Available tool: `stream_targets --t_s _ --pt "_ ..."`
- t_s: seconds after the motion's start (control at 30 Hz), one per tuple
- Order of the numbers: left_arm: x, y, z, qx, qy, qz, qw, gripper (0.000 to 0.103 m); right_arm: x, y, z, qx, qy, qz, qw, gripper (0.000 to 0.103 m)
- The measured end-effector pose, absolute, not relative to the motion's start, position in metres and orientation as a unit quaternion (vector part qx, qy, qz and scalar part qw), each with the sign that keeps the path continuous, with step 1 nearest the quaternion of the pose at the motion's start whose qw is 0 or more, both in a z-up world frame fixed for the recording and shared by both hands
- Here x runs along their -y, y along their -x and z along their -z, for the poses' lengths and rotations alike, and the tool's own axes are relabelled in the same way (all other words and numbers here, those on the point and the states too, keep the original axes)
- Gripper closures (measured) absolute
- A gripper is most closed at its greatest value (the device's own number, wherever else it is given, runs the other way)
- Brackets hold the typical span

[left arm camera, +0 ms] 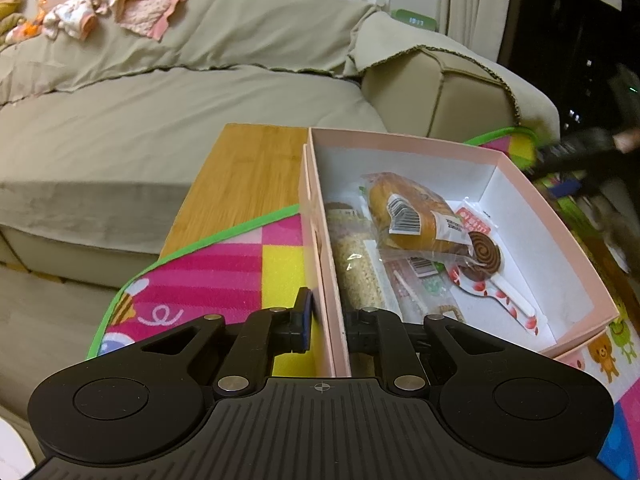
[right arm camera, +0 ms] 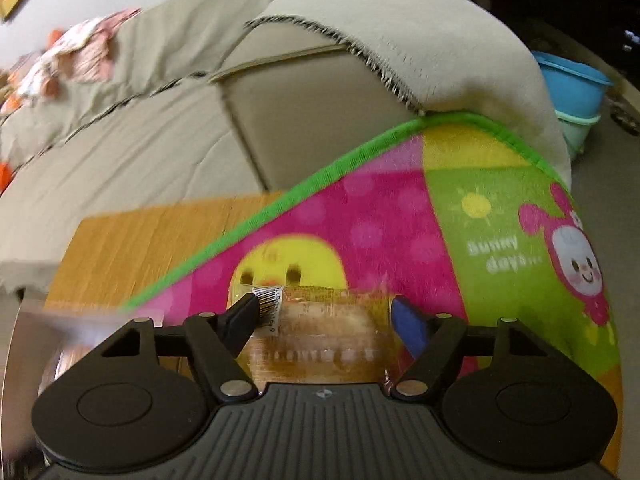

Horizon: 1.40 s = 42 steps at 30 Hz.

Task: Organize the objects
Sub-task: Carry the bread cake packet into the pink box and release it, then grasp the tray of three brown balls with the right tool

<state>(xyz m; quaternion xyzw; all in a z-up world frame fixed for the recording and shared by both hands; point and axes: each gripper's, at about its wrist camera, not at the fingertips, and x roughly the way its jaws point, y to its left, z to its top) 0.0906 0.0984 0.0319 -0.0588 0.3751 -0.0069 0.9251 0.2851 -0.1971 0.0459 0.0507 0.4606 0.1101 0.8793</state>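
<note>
A pink open box [left arm camera: 552,216] sits on a colourful play mat [left arm camera: 224,264]. Inside lie a wrapped bread [left arm camera: 412,212], a bag of grain [left arm camera: 356,264], a spiral lollipop [left arm camera: 486,256] and small packets. My left gripper [left arm camera: 326,320] is shut on the box's near left wall, one finger outside and one inside. My right gripper [right arm camera: 324,316] is shut on a wrapped bread with a barcode label [right arm camera: 320,340] and holds it above the play mat [right arm camera: 400,232]. The right view is blurred.
A beige covered sofa [left arm camera: 160,80] stands behind, with baby clothes [left arm camera: 112,4] on its back. A wooden board [left arm camera: 244,184] lies under the mat. Blue and green tubs [right arm camera: 572,88] stand at the right. A person's hand and dark tool [left arm camera: 592,148] show beyond the box.
</note>
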Motion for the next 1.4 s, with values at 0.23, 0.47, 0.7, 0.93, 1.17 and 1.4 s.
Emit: stream_targets --t_s 0.23,0.47,0.7,0.93,1.17,1.4 --pt "-0.098 -0.091 -0.031 -0.378 0.059 0.006 0.924 0.088 0.207 -0.203 -0.052 -0.463 0.010 -0.182 0.867 0.030" --pt "-0.098 -0.091 -0.031 -0.378 0.059 0.006 0.924 0.088 0.220 -0.106 -0.058 -0.445 0.088 -0.228 0.862 0.025" --pt "-0.099 -0.090 -0.030 -0.379 0.059 0.007 0.923 0.088 0.226 -0.037 -0.055 -0.427 0.153 -0.215 0.865 0.010" --pt "-0.099 -0.090 -0.030 -0.379 0.060 0.007 0.923 0.088 0.246 -0.008 -0.032 -0.460 0.096 -0.186 0.863 0.012" --pt "-0.099 -0.089 -0.030 -0.379 0.061 0.009 0.923 0.088 0.246 -0.003 -0.031 -0.442 0.062 -0.161 0.880 0.016" --pt "-0.099 -0.089 -0.030 -0.380 0.061 0.009 0.923 0.088 0.237 -0.010 -0.030 -0.436 0.071 -0.157 0.883 0.013"
